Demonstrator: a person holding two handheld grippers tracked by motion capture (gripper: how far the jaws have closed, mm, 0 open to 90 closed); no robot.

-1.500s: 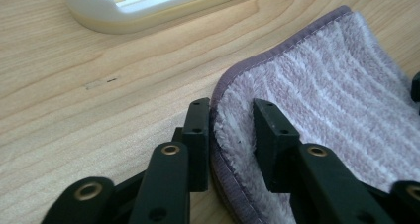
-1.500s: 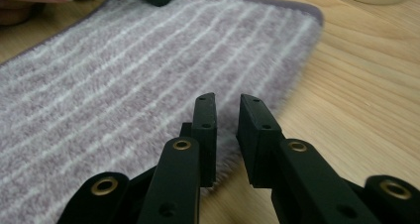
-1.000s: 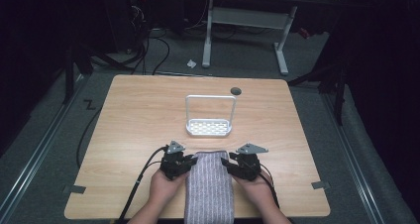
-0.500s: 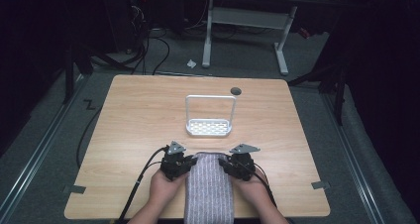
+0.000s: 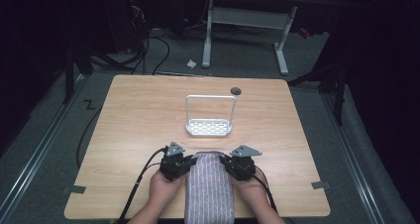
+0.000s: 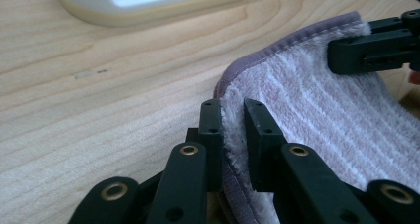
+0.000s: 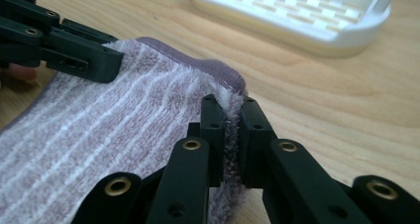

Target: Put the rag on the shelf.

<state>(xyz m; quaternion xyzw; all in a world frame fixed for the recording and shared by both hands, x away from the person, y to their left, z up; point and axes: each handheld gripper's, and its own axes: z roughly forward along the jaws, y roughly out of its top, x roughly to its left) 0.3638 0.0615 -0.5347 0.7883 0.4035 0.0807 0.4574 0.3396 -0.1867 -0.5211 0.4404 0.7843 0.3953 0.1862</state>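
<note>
One towel (image 5: 209, 189), two grippers (image 5: 184, 165) clamped.

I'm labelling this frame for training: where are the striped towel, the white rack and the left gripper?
striped towel (image 5: 209, 189), high view, middle of its striped surface.
white rack (image 5: 209, 128), high view, its perforated base tray.
left gripper (image 6: 232, 116), left gripper view, midway between its fingertips, at the towel's edge.
</note>
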